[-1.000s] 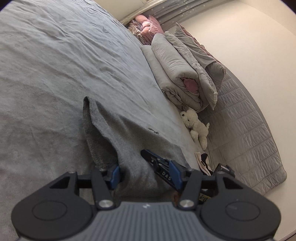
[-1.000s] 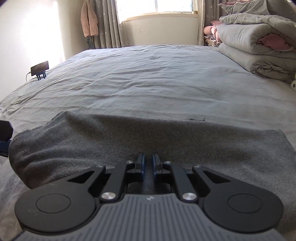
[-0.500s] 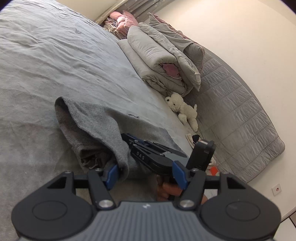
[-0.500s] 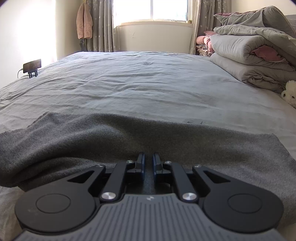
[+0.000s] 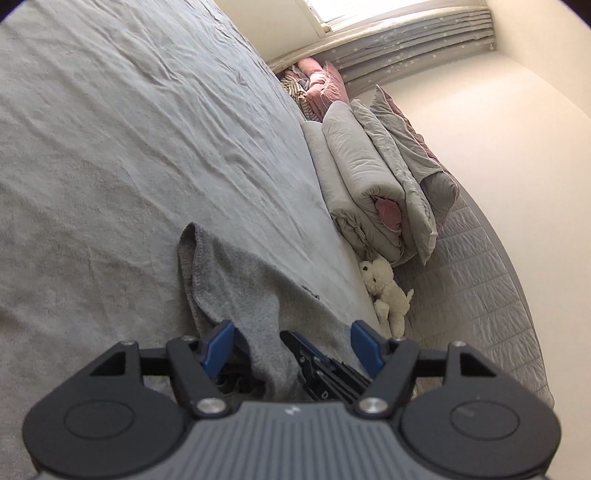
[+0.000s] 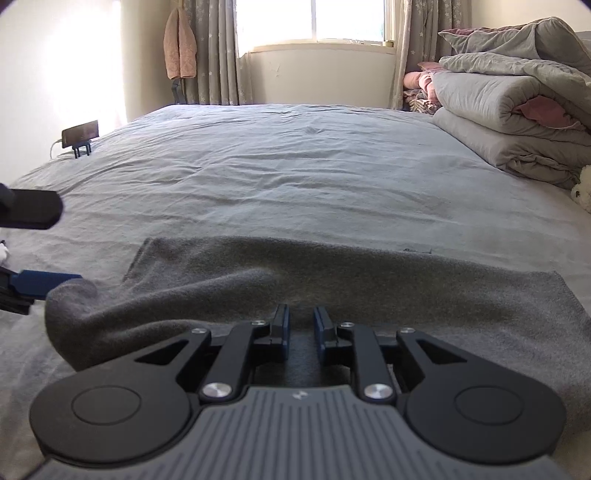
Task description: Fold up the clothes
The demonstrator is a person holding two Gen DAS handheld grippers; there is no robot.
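Room: bedroom, daylight from a window (image 6: 314,20) at the far wall, grey curtains (image 6: 212,51) either side, a pink garment (image 6: 180,46) hung by the left curtain.
Bed: wide bed (image 6: 295,162) under a wrinkled grey sheet; it fills most of both views.
Bedding: rolled grey duvets (image 5: 373,184) stacked along the right edge of the bed, pink cloth showing inside one roll; pink pillows (image 5: 321,85) past them near the curtain.
Toy: white stuffed bear (image 5: 386,286) lies just beside the duvet stack, on the quilted grey mat (image 5: 476,280) by the wall.
Phone: dark phone on a small stand (image 6: 80,136) at the far left edge of the bed.
Cloth: dark grey knit cloth (image 6: 369,280) lies across the near part of the bed, far edge flat on the sheet, left end bunched and raised off it.
Left gripper: left gripper (image 5: 293,345), jaws wide open; a hanging fold of the cloth passes between the blue pads without touching them; not gripping anything.
Right gripper: right gripper (image 6: 301,325), jaws nearly closed with a narrow gap; cloth lies right in front, near edge dips between the fingers, so it seems pinched, though the contact is hidden.
Other view: the left gripper's blue fingertip (image 6: 44,282) touches the bunched left end of the cloth.
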